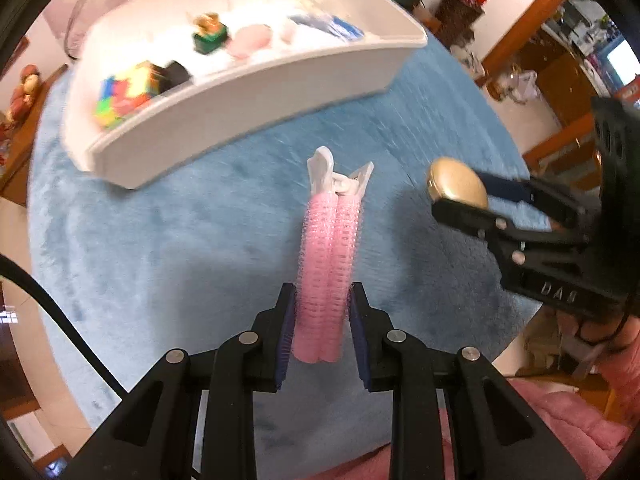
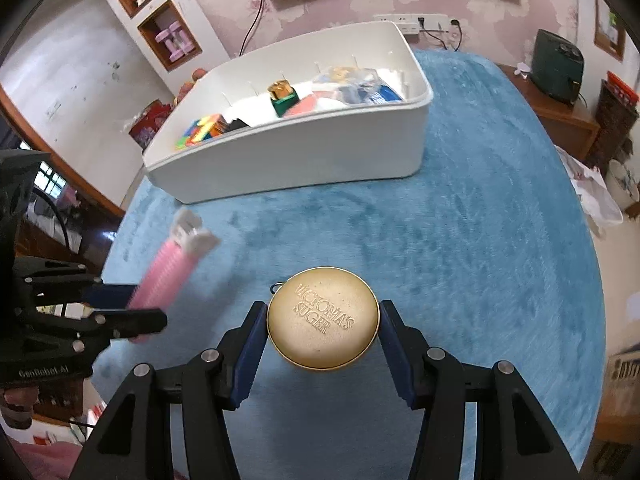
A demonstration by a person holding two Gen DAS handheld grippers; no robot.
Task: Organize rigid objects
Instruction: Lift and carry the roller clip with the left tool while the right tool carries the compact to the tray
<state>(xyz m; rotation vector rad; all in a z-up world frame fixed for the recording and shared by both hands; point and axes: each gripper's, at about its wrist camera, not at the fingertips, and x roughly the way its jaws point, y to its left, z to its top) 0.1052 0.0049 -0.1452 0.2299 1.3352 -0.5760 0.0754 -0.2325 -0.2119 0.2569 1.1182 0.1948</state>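
Left gripper [image 1: 322,320] clamped on pink roller clip [image 1: 324,264], right gripper [image 2: 322,340] clamped on gold tin [image 2: 323,326]

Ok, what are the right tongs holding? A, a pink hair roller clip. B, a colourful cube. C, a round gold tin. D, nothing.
C: the right tongs are shut on the round gold tin; the pink clip is in the left tongs.

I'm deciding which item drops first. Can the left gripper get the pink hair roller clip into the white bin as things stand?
Probably yes. The left gripper holds the pink hair roller clip above the blue cloth, nothing stands between it and the open-topped white bin, and the right gripper is off to the side.
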